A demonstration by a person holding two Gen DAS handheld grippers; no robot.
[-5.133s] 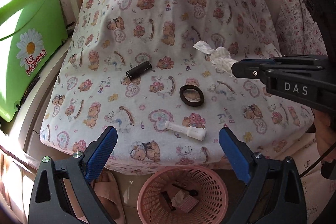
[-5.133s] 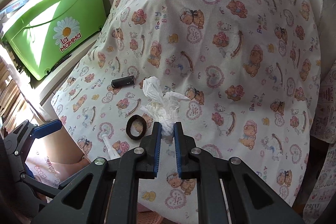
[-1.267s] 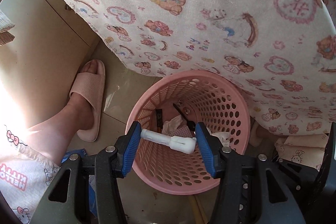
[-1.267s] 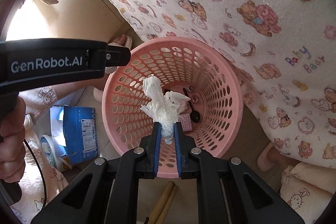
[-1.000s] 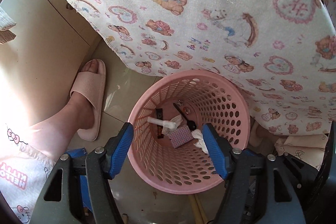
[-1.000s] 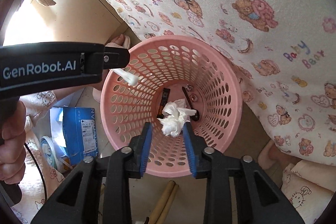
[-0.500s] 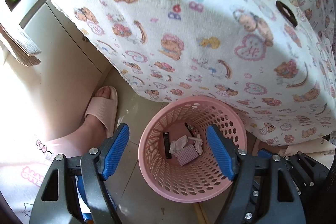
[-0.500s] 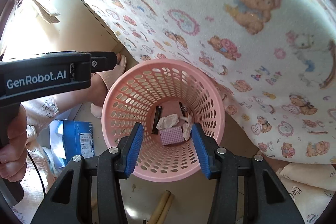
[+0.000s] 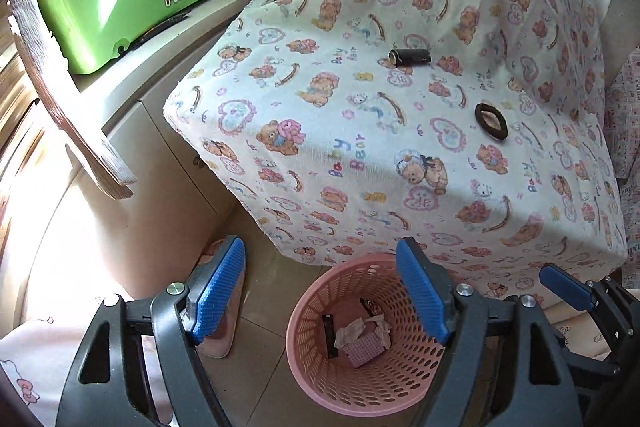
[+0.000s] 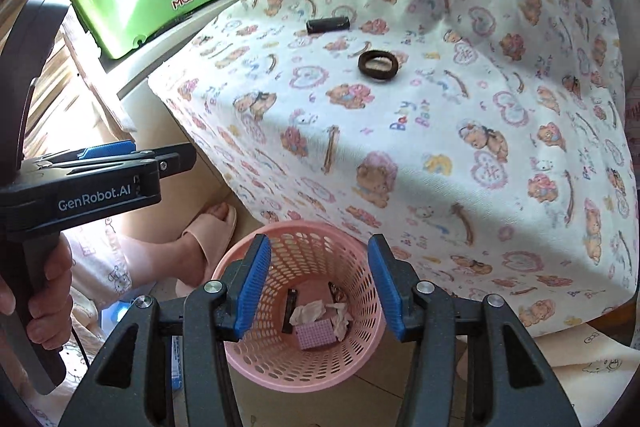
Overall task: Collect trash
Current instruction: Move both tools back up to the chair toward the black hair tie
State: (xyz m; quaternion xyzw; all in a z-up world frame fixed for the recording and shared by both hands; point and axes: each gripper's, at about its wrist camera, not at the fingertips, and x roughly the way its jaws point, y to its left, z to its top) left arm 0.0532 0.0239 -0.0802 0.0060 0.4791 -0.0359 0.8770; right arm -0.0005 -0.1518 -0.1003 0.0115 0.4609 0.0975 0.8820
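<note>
My left tool (image 9: pixel 320 291) is spread wide with nothing between its pads. My right tool (image 10: pixel 320 287) is spread too, and empty. The pink basket (image 10: pixel 244 359) stands on the floor just under both tools, against the hanging edge of the bear-print cloth (image 9: pixel 320 99). Inside it I count two crumpled tissues (image 10: pixel 306 311), one checked pink packet (image 10: pixel 316 333) and one thin black piece (image 10: pixel 289 309). On the covered counter, well above the tools, lie one dark cylinder (image 9: pixel 410 57) and one black ring (image 9: pixel 491 121).
</note>
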